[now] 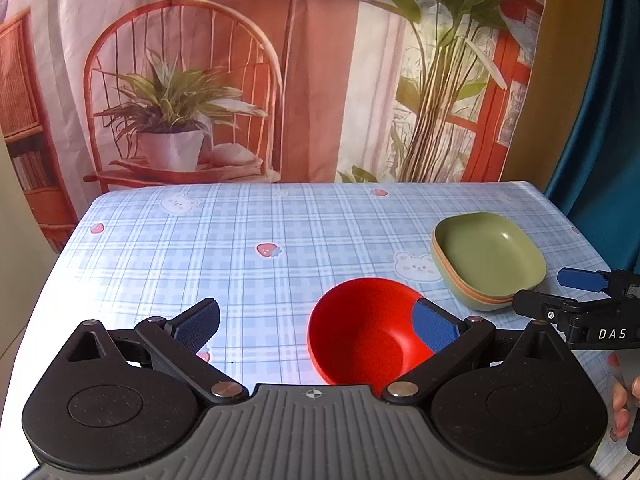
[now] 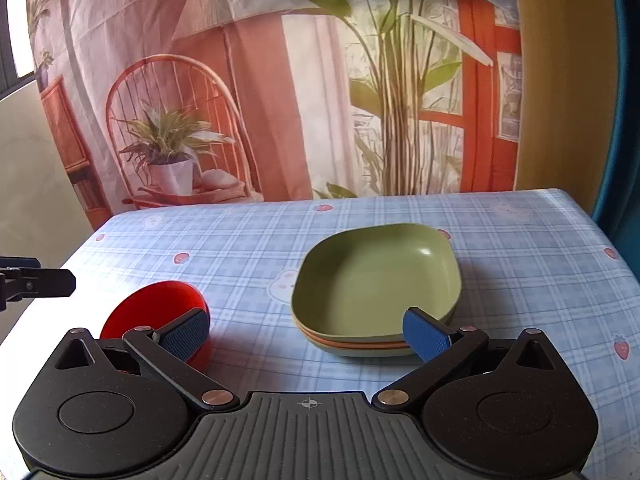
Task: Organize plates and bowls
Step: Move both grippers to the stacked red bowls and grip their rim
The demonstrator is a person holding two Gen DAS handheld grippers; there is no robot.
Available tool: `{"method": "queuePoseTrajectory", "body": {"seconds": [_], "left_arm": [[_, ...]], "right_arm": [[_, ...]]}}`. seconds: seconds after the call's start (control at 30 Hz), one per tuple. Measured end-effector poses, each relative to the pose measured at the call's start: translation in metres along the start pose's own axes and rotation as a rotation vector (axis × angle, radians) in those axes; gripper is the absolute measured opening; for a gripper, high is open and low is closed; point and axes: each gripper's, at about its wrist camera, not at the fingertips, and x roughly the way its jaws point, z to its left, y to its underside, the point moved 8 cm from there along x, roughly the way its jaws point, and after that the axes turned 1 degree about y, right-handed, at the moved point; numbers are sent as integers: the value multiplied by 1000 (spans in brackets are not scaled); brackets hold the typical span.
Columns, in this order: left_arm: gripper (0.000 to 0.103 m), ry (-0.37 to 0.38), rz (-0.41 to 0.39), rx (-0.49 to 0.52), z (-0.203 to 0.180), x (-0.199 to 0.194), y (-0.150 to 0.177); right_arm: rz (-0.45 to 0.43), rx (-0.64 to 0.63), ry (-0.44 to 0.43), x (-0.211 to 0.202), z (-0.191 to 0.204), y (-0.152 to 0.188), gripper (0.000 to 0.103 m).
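A red bowl (image 1: 362,330) stands on the checked tablecloth (image 1: 248,240) close in front of my left gripper (image 1: 316,326). That gripper is open; its right pad overlaps the bowl's right rim in the view, its left pad is well clear. A stack of square plates, green on top (image 2: 374,276) with orange and green rims beneath, sits ahead of my right gripper (image 2: 306,334). The right gripper is wide open with nothing between its pads; its right pad is near the stack's front edge. The stack (image 1: 490,258) and the right gripper (image 1: 576,292) also show in the left wrist view, the red bowl (image 2: 154,306) in the right wrist view.
A printed backdrop (image 1: 280,72) with a chair and plants hangs behind the table's far edge. A blue curtain (image 1: 600,120) hangs at the right. A person's fingers (image 1: 622,404) hold the right gripper's handle. The left gripper's tip (image 2: 36,280) shows at the left edge.
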Motion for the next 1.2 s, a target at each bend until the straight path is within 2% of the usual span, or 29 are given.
{"method": "queuePoseTrajectory", "body": {"seconds": [0.27, 0.47, 0.6, 0.83, 0.9, 1.1, 1.17, 1.2], "left_arm": [[103, 7, 46, -32, 12, 20, 22], [103, 13, 78, -64, 16, 40, 30], [103, 25, 89, -71, 14, 48, 32], [102, 34, 101, -64, 12, 56, 33], [99, 39, 109, -69, 11, 58, 34], [83, 62, 129, -79, 12, 65, 37], [66, 63, 141, -81, 12, 68, 38], [60, 62, 149, -82, 12, 70, 39]], "right_arm": [[50, -58, -24, 30, 36, 8, 102], [81, -89, -32, 51, 50, 13, 97], [105, -82, -44, 59, 54, 18, 89], [124, -98, -59, 69, 61, 21, 85], [131, -98, -66, 73, 63, 22, 82], [160, -96, -90, 81, 68, 25, 69], [165, -104, -97, 83, 71, 27, 65], [168, -105, -97, 83, 71, 27, 62]]}}
